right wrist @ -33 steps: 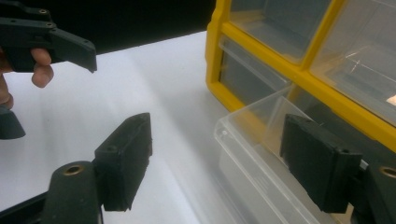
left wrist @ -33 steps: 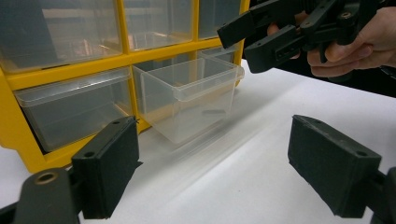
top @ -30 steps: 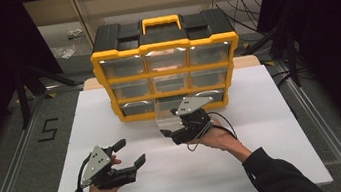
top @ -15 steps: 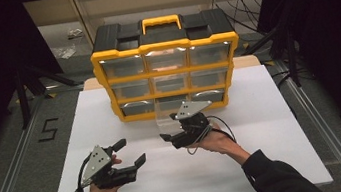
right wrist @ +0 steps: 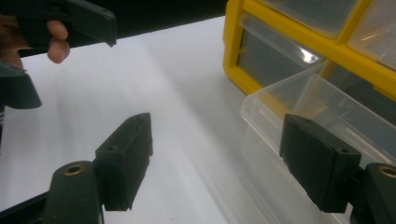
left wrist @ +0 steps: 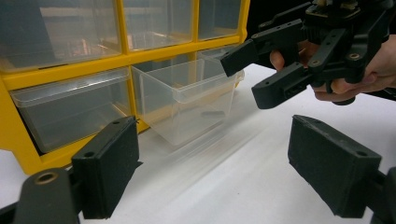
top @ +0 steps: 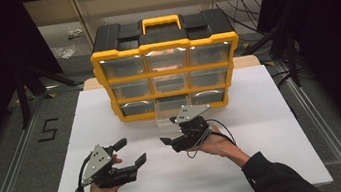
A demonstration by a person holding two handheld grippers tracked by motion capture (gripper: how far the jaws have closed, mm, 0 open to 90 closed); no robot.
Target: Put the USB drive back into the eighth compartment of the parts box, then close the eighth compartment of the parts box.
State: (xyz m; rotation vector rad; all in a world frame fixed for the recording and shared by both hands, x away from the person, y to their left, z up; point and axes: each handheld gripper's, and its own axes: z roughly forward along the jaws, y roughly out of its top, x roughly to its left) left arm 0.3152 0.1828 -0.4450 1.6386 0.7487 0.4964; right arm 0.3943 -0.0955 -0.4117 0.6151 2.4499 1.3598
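Taking the yellow organiser (top: 167, 66) as the landmark, the left tongs (top: 130, 152) rest well out in front of its lower left corner, jaws spread wide and holding nothing; they sit on open white surface (top: 274, 127) with plenty of bare room toward the near edge and the left edge, so little can go wrong on that side unless the trailing cable snags when the hand moves. Just in front of the organiser's bottom row, the clear middle drawer (left wrist: 187, 98) stands pulled partway out of its slot, its front end over the surface; in the left gripper view a small dark item (left wrist: 212, 113) appears to lie on its floor. The right tongs (top: 173, 131) hover beside that drawer's front, jaws well apart and gripping nothing, with one jaw close to the drawer rim in the right gripper view. The likely hazards, as I judge them: pulling further could bring the drawer wholly out and tip it, the thin clear wall could slip from a pinch, and a sideways nudge could jam it in the slot. To the right of the organiser the surface is bare out to its edge, giving room to withdraw.
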